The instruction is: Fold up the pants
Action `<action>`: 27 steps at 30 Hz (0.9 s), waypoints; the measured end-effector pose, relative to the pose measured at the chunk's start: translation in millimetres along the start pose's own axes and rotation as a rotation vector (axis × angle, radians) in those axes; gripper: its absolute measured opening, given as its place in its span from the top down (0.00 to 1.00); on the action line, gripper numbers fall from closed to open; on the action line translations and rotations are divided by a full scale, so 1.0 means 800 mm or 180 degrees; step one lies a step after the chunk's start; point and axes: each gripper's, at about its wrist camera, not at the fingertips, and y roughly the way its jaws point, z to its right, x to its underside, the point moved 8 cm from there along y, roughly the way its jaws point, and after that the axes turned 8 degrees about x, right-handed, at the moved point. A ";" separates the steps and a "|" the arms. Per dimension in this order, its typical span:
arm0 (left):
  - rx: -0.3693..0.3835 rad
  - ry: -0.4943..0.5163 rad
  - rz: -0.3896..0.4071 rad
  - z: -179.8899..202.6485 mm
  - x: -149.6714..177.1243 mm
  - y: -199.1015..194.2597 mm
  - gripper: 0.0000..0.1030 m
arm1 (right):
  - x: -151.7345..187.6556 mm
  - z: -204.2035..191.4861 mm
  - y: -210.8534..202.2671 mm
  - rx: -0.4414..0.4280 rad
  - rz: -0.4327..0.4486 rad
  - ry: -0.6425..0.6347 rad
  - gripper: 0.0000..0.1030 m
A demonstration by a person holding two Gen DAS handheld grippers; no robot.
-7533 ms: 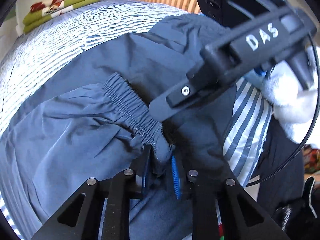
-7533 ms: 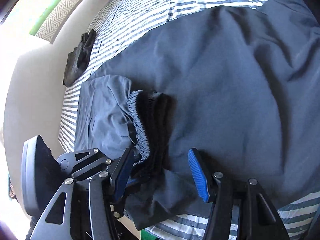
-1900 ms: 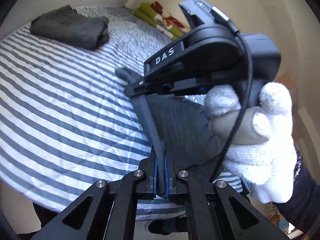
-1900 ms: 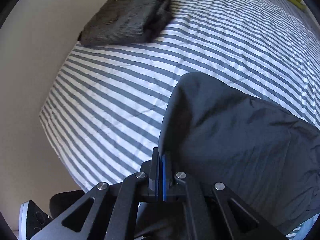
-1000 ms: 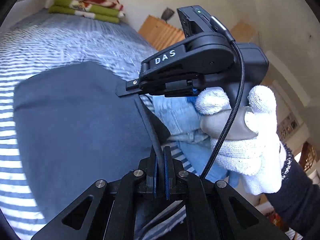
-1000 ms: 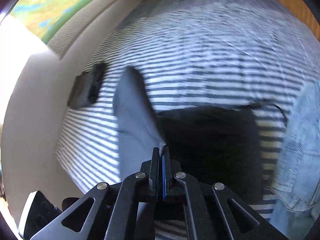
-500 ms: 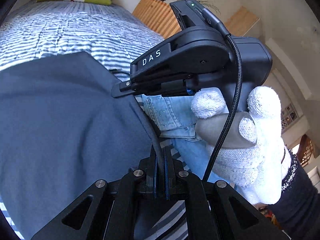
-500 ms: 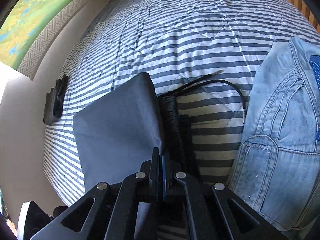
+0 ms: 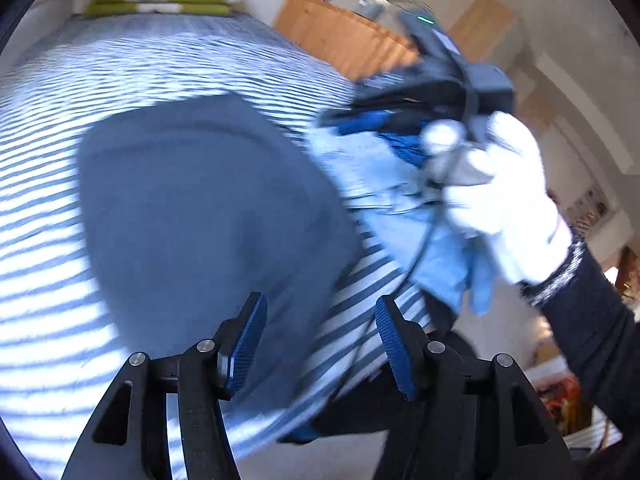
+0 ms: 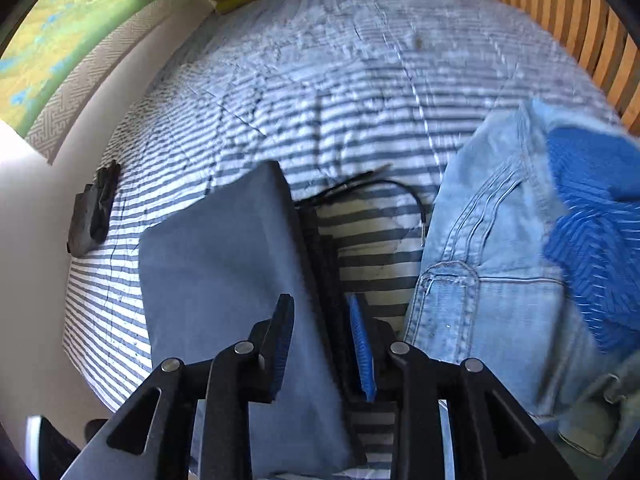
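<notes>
The dark grey-blue pants (image 9: 200, 200) lie folded in a flat rectangle on the striped bed (image 9: 48, 240). My left gripper (image 9: 320, 344) hovers over their near right corner; its jaws are opening, and the pads stand apart from the cloth below. In the right wrist view the pants (image 10: 224, 260) stretch away from my right gripper (image 10: 322, 340). Its jaws are opening too, and the pants' dark right edge runs between the pads without being pressed. A white-gloved hand (image 9: 504, 200) holds the blurred right gripper (image 9: 400, 120) at the upper right.
Light blue jeans (image 10: 480, 280) with a blue knitted piece (image 10: 592, 240) on them lie right of the pants. A black cable (image 10: 380, 188) curls between them. A dark folded garment (image 10: 90, 216) sits at the bed's left edge. Folded green blankets (image 9: 160, 0) and a slatted wooden unit (image 10: 560, 20) stand beyond.
Both grippers were shut on the pants' edge and have now opened and let go. The pants lie flat on the bed. The right gripper has swung off toward the jeans.
</notes>
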 end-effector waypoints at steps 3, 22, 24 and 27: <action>-0.0245 -0.0160 0.0102 -0.048 0.010 -0.041 0.43 | 0.012 -0.024 -0.016 -0.0050 0.0112 -0.0166 0.74; -0.0377 -0.0146 -0.0229 -0.098 0.037 0.001 0.62 | 0.065 -0.069 0.069 -0.0044 -0.0184 -0.0350 0.74; -0.0501 -0.0007 -0.0037 -0.098 0.000 -0.023 0.61 | 0.057 -0.067 0.048 -0.0167 -0.0044 -0.0340 0.74; -0.0575 0.0009 0.0128 -0.113 -0.052 -0.033 0.60 | 0.044 -0.052 0.034 -0.0254 0.0058 -0.0148 0.74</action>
